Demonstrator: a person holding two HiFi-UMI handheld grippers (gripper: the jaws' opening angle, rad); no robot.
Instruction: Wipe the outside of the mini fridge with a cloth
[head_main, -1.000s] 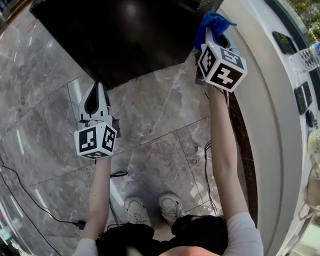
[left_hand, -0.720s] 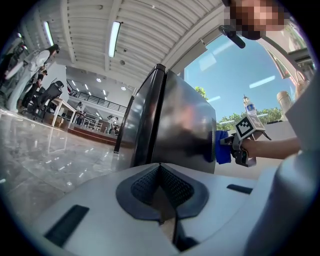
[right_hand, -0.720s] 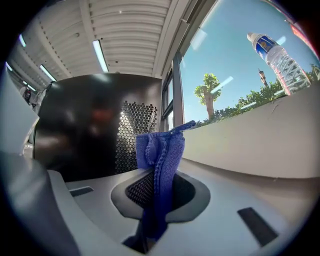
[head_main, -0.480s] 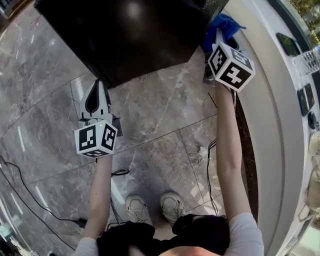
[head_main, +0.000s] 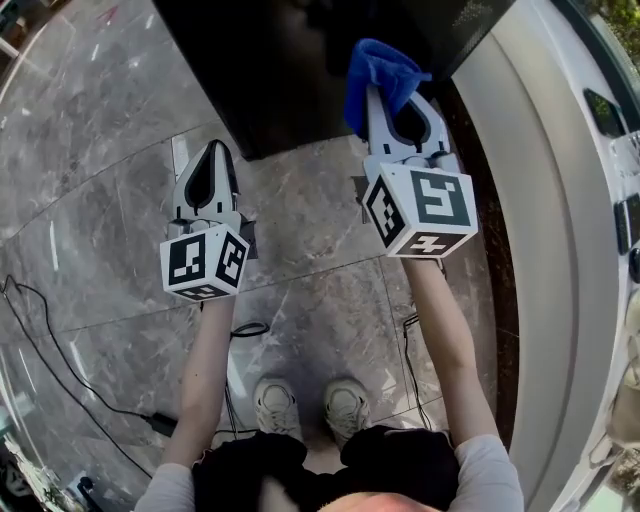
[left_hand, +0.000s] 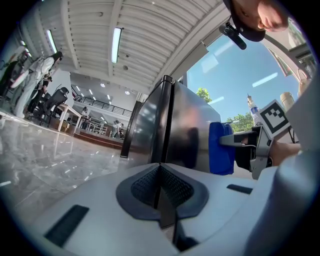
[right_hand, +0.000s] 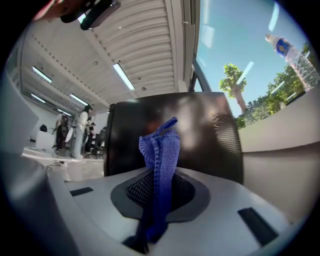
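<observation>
The black glossy mini fridge (head_main: 300, 60) stands on the marble floor at the top of the head view; it also fills the middle of the left gripper view as the fridge (left_hand: 165, 130) and the right gripper view as the fridge (right_hand: 200, 135). My right gripper (head_main: 392, 100) is shut on a blue cloth (head_main: 380, 75), (right_hand: 161, 165), held just in front of the fridge's near side. The cloth (left_hand: 221, 149) shows beside the fridge from the left. My left gripper (head_main: 212, 160) is shut and holds nothing, just left of the fridge's near corner.
A white curved counter (head_main: 560, 230) runs along the right, close to the fridge. Black cables (head_main: 60, 390) trail over the grey marble floor (head_main: 90, 180). My feet (head_main: 305, 405) stand below. People and desks stand far off in the hall (left_hand: 45, 100).
The right gripper with the cloth has come left and toward me, from the fridge's right corner to its near side. The view has shifted forward; the left gripper stays about where it was.
</observation>
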